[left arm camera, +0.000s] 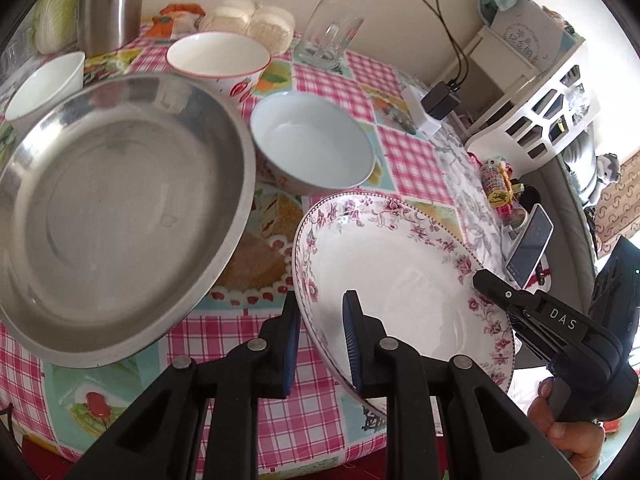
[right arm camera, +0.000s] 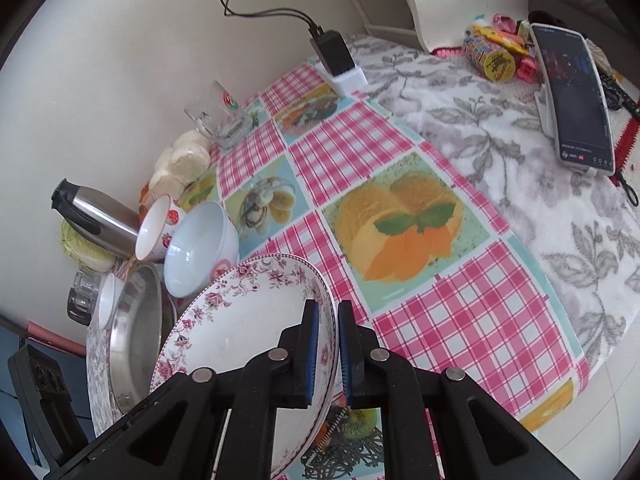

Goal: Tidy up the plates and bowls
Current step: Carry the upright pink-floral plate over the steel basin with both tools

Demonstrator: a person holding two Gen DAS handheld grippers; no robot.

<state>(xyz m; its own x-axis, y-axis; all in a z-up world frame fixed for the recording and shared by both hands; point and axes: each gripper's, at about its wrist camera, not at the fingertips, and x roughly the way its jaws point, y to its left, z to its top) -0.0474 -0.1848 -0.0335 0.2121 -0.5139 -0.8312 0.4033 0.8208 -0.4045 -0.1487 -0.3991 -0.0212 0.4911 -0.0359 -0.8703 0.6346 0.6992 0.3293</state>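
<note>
The floral plate (left arm camera: 400,280) is clamped at opposite rims by left gripper (left arm camera: 322,344) and right gripper (right arm camera: 328,352); the steel pan (left arm camera: 116,216) lies just left, its near rim cut off.

Floral plate (left arm camera: 400,280): glazed ceramic, glossy white, smooth, with a printed pink flower rim. I see the steel dish (left arm camera: 116,216) as brushed metal, dull sheen with faint scuffs. Pale blue bowl (left arm camera: 312,144) and strawberry bowl (left arm camera: 218,60): glossy glazed ceramic. Kettle (left arm camera: 112,4): polished stainless, mirror-like. Tumbler (left arm camera: 330,36): clear glass. Counter cover (right arm camera: 460,320): smooth checked oilcloth with a slight sheen; beside it a grey-leaf cloth (right arm camera: 520,120), soft and fuzzy. Left hand-held gripper (left arm camera: 322,340) and right hand-held gripper (right arm camera: 328,352): matt black plastic, ribbed blue rubbery pads, bare metal pivot pins. Basket (left arm camera: 540,112): glossy white plastic.
</note>
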